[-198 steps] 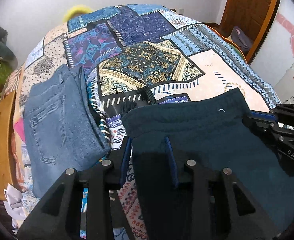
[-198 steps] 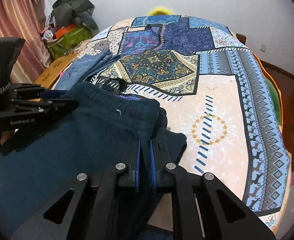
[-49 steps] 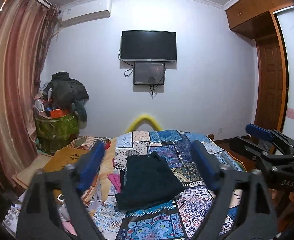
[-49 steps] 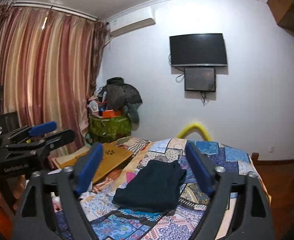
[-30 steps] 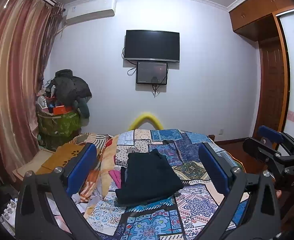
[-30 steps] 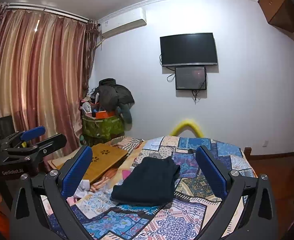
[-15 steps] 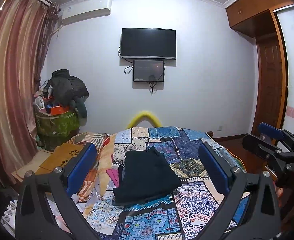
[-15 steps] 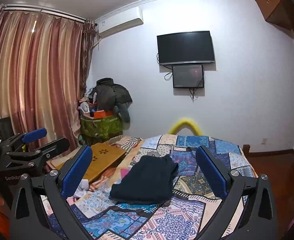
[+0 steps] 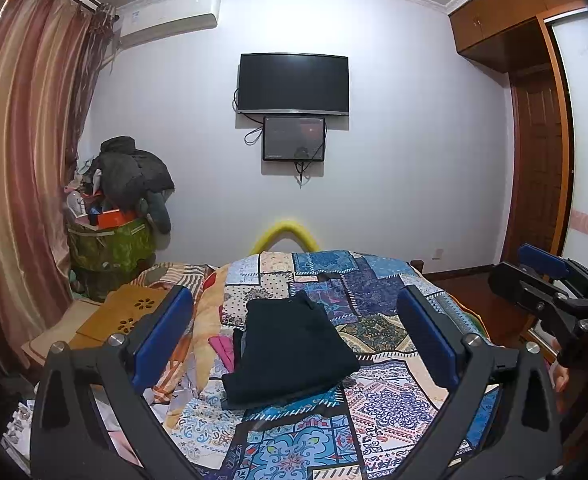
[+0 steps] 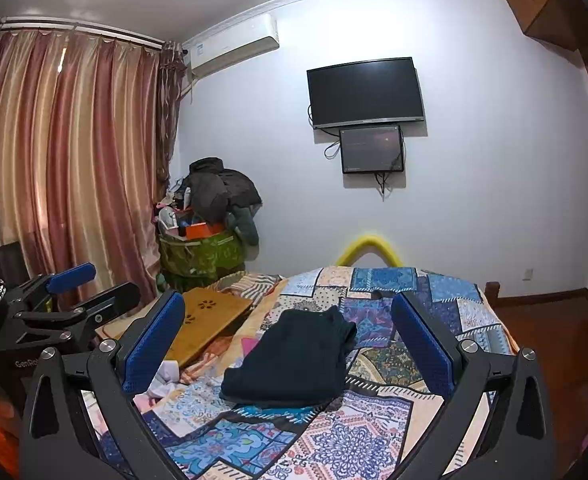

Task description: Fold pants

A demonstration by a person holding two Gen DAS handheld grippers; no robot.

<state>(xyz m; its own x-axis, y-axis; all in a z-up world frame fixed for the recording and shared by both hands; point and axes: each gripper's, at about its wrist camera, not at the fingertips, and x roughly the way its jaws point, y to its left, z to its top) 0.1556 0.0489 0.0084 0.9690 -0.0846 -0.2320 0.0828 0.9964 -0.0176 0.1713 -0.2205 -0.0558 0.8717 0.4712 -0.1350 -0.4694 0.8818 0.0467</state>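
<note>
The dark navy soft-fabric pants [image 9: 290,350] lie as a compact folded rectangle on the bed's colourful patchwork quilt [image 9: 374,400], toward the quilt's left side, with some loose pink and pale cloth [image 9: 222,350] just beside their left edge. Neither claw touches them. The left claw [image 9: 294,336] is held up and well back from the bed, its 2 blue-padded fingers [image 9: 162,338] spread wide with nothing between them. The right claw [image 10: 290,344] is likewise spread wide and empty, also well apart from the pants [image 10: 294,358].

Judging by how things lie, the folding looks essentially done: the garment sits in 1 tidy stack with no leg trailing out. What may remain is only minor squaring of the near edge, which looks slightly uneven.
</note>
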